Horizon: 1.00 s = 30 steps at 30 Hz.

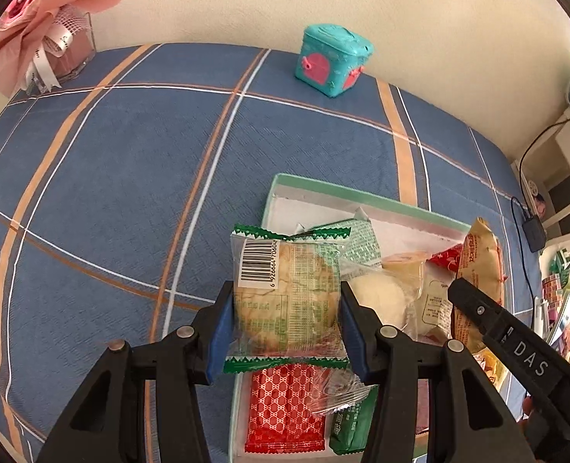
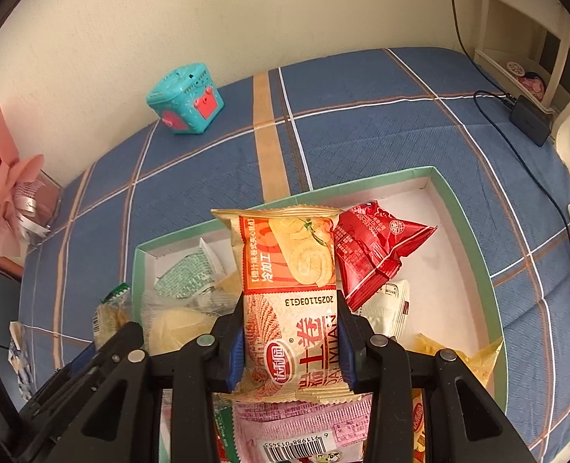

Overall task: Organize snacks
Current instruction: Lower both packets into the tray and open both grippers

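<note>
A shallow green-rimmed box (image 2: 466, 216) with a white floor lies on the blue plaid cloth and holds several snack packs. My left gripper (image 1: 285, 308) is shut on a clear green-edged pastry pack (image 1: 289, 297), held above the box's left rim (image 1: 269, 200). My right gripper (image 2: 289, 343) is shut on an orange egg-roll pack (image 2: 289, 270), held over the middle of the box. The orange pack also shows in the left wrist view (image 1: 478, 270), with the right gripper's black finger in front of it. A red pack (image 2: 373, 243) lies in the box beyond it.
A teal toy box (image 1: 333, 61) stands near the wall at the back. A pink bouquet (image 1: 38, 19) is at the far left corner. A black adapter (image 2: 530, 119) with a cable lies by the cream shelf at right. Red, green and pink packs (image 1: 285, 409) lie under the grippers.
</note>
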Each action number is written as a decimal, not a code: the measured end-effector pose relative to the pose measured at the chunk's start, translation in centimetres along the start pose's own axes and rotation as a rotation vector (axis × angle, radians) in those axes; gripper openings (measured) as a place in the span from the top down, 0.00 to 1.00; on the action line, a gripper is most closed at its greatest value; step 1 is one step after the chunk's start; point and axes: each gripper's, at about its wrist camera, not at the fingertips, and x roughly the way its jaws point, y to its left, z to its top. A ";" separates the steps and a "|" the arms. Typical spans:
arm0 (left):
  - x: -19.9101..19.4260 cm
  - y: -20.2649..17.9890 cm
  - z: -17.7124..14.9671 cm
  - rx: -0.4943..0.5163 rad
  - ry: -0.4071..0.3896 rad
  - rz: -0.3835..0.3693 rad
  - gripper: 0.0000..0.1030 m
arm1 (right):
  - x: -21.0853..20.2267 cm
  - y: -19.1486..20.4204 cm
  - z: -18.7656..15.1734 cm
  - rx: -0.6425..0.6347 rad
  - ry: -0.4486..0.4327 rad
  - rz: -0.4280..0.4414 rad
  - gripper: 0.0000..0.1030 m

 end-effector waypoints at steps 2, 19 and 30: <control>0.2 -0.3 -0.1 0.008 0.006 -0.005 0.50 | 0.1 -0.1 0.0 0.001 0.007 -0.013 0.61; 1.7 -1.7 -0.5 0.034 0.076 -0.048 0.49 | 0.3 -1.2 -0.2 0.011 0.033 -0.070 0.61; 2.8 -1.1 -1.0 0.014 0.122 -0.031 0.48 | 1.4 -1.1 -0.7 0.000 0.069 -0.107 0.59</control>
